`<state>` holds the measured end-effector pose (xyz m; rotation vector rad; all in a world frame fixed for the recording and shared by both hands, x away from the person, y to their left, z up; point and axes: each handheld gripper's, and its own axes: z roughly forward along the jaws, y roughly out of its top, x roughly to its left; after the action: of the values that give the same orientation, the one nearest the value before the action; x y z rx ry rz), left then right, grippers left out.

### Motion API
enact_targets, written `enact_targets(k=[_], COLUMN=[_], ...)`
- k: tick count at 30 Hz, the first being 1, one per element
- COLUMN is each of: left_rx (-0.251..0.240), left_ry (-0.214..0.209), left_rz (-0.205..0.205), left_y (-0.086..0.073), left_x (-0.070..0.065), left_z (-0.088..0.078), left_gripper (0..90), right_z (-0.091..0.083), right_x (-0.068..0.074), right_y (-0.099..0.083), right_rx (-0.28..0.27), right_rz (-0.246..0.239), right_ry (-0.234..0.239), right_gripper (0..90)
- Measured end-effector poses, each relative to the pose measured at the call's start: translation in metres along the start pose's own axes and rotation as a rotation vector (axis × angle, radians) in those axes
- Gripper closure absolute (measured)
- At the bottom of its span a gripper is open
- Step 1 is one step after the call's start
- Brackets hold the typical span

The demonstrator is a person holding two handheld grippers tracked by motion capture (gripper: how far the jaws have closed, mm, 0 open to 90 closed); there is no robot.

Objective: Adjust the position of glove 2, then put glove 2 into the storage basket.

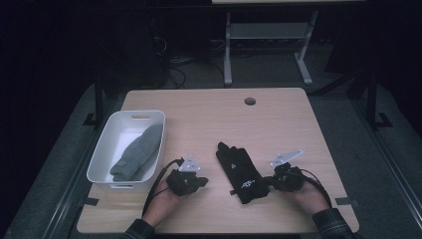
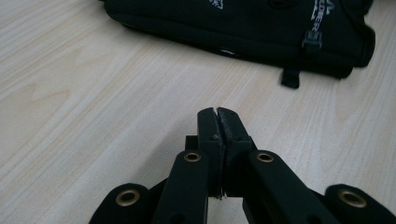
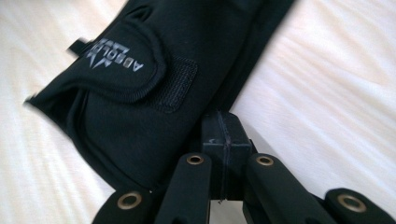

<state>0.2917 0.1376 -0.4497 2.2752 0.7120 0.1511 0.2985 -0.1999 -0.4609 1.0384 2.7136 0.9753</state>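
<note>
A black glove [image 1: 242, 172] with a pale logo lies flat near the middle of the wooden table [image 1: 209, 119], its cuff toward the front edge. My left gripper [image 1: 199, 181] rests on the table a short way left of the glove, shut with nothing between its pads. In the left gripper view its tip [image 2: 217, 114] points at bare wood, and the glove [image 2: 243, 28] lies farther ahead. My right gripper [image 1: 271, 180] sits at the glove's right cuff edge. Its jaws [image 3: 223, 126] are pressed together right against the glove [image 3: 140, 93], with no fabric between them.
A white bin [image 1: 99, 159] stands at the table's left with a grey fabric piece [image 1: 139, 152] lying in it. A round cable hole [image 1: 250, 101] sits near the far edge. Behind the table, the legs of a white desk frame [image 1: 228, 50] stand on the dark floor.
</note>
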Motion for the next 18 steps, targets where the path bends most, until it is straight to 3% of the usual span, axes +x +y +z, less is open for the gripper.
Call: enact_targets(k=[10, 18], left_rx=[-0.011, -0.016], left_ry=[0.004, 0.018], left_rz=[-0.01, -0.025], left_y=[0.007, 0.015], left_x=[-0.001, 0.004], left_z=[0.002, 0.002], left_gripper=[86.7, 84.8], right_z=[0.015, 0.032], right_x=[0.028, 0.055], right_y=[0.014, 0.034], right_rx=[-0.008, -0.01], right_rz=[-0.102, -0.158], right_ry=[0.073, 0.133], right_gripper=[90.0, 90.0])
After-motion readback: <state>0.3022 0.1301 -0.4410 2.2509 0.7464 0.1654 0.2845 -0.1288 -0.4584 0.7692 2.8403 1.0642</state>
